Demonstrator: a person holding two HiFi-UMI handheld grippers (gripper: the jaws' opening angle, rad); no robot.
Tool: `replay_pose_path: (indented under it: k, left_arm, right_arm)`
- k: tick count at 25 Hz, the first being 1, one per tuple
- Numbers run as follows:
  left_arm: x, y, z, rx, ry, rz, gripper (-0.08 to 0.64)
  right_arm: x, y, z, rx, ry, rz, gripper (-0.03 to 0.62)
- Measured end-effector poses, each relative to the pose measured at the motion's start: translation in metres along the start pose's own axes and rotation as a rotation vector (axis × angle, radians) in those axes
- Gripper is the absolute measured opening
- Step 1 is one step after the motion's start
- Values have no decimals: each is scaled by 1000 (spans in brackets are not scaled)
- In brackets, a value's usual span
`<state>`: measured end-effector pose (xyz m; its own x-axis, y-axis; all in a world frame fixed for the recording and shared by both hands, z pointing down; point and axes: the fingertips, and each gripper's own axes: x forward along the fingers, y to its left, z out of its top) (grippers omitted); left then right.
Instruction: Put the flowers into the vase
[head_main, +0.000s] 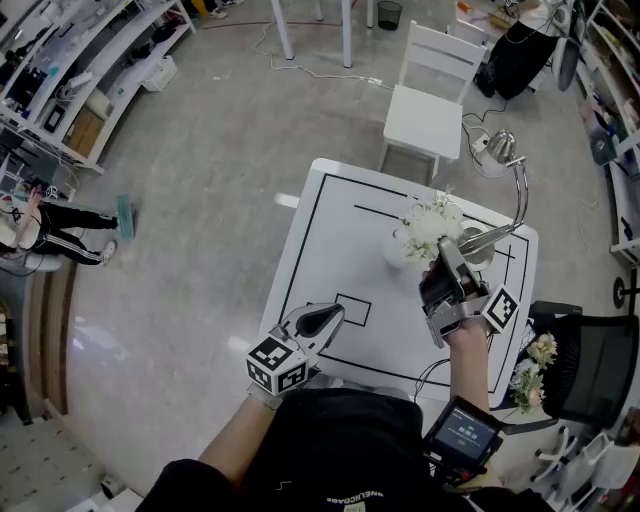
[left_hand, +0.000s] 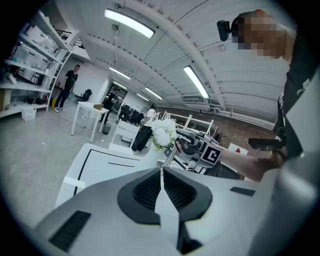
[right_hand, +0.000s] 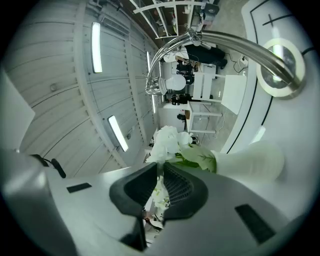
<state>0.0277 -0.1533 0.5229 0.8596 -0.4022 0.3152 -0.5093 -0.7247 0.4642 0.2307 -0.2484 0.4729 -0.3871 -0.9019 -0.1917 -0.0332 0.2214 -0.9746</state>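
Seen from the head view: a white square table (head_main: 330, 230) with black line markings, and toward its 1 o'clock part a white rounded vase (head_main: 397, 250) with a bunch of white flowers (head_main: 432, 222) and green leaves standing out of its mouth. Just at 5 o'clock of the vase, the right gripper (head_main: 442, 252), pointing up at the blooms and touching them. From the right gripper view, jaws of the right gripper (right_hand: 161, 172) drawn nearly together on a thin white flower sprig (right_hand: 157, 194) – small blossoms showing in the narrow gap – with the bunch of flowers (right_hand: 170, 142) just past the tips and the vase (right_hand: 250, 160) at 3 o'clock. At 3 o'clock of the vase, the round base of a chrome gooseneck lamp (head_main: 518, 190), its neck arching over toward 12 o'clock. Down at the table's 7 o'clock edge, well apart from the vase, the left gripper (head_main: 335, 313); in its own view the left gripper (left_hand: 161, 172) closed flat, nothing between the pads. Beyond the table at 12 o'clock, a white wooden chair (head_main: 430, 95).
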Motion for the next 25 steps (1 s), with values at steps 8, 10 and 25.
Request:
replay_pose_path:
  k: [8,10,25]
  left_arm:
    - [0,3,-4,-13,3,12,5]
    - [0,2,-4,-14,4,11,5]
    - [-9,1,0,-17,-14,6,5]
  right_arm:
    - [-1,-7,5,-16,-22,-2,43]
    - [-2,-6,4,-27,-18,0,58]
    - [-2,17,-1,-157,8,-15,210]
